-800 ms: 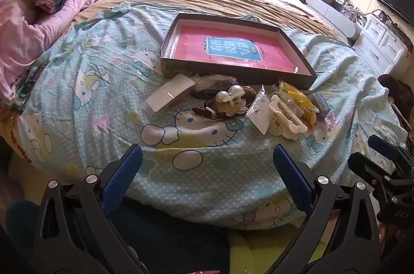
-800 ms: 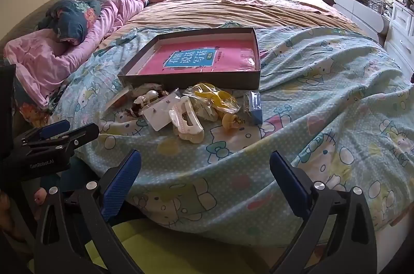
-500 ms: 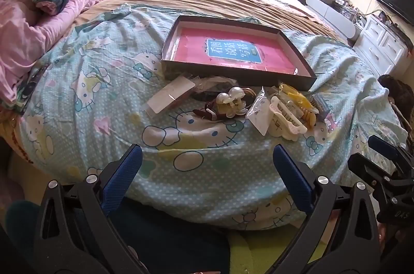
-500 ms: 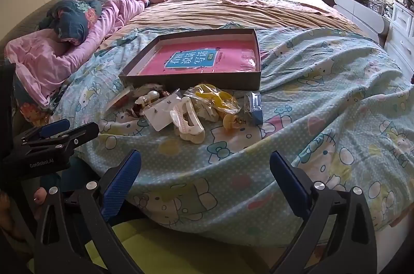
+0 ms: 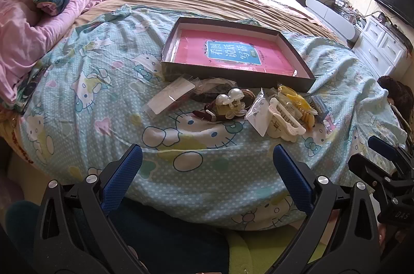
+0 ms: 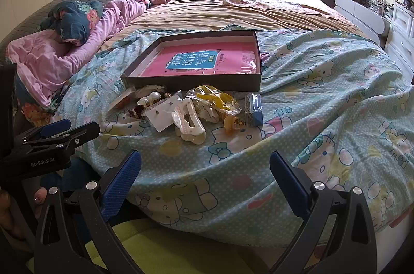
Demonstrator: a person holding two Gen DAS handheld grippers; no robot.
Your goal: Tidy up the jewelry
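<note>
left gripper (image 5: 207,165): jaws wide, empty | right gripper (image 6: 205,170): jaws wide, empty, both short of the bed edge | jewelry pile (image 5: 253,105): loose on bedspread (image 5: 103,98), just before open box (image 5: 305,66), likely staged for sorting

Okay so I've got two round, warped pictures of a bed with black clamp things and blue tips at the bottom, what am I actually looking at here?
Those clamps are hand-held grippers: a person holds one in each hand, and each carries a wide-angle camera looking out along its two fingers, which bends the picture. One picture comes from the left gripper, the other from the right gripper. Both are open and hold nothing.

On the Hello Kitty bedspread lies a shallow dark box with a pink booklet inside. In front of it is a small heap: a cream hair claw, yellow clips in a clear bag, a pearl hair clip and a card in a plastic sleeve. None is in the box yet.
</note>
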